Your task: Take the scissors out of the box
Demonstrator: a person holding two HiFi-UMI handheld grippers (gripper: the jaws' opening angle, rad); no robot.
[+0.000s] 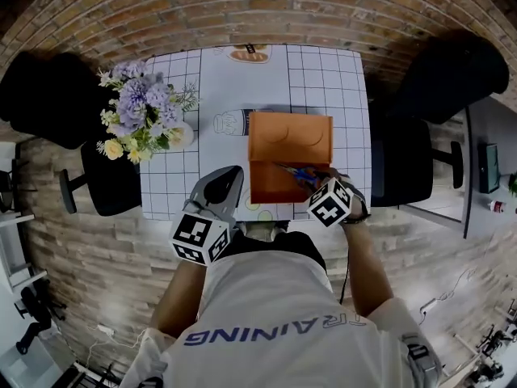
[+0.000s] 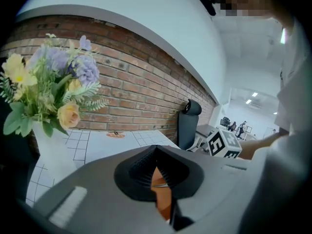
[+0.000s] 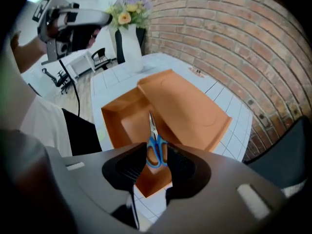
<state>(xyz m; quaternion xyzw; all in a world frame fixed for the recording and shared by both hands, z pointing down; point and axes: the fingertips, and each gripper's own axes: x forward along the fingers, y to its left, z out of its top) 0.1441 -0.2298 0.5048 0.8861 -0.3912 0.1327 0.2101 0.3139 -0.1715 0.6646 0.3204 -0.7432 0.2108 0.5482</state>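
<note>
An orange box [image 1: 271, 183] stands open on the table, its lid [image 1: 291, 138] folded back on the far side. Blue-handled scissors [image 1: 295, 170] lie inside it, blades pointing away from me. My right gripper [image 1: 313, 181] points steeply down into the box's right side. In the right gripper view its jaws [image 3: 156, 149] stand open, with the scissors' [image 3: 152, 130] handles showing in the gap; no pad presses on them. My left gripper [image 1: 233, 173] hovers left of the box near the table's front edge, jaws [image 2: 157, 152] shut and empty.
A white vase of purple and yellow flowers [image 1: 139, 113] stands on the left of the grid-patterned tablecloth [image 1: 323, 79]. Black chairs [image 1: 402, 162] flank the table on both sides. A brick wall [image 3: 234, 38] runs behind the table.
</note>
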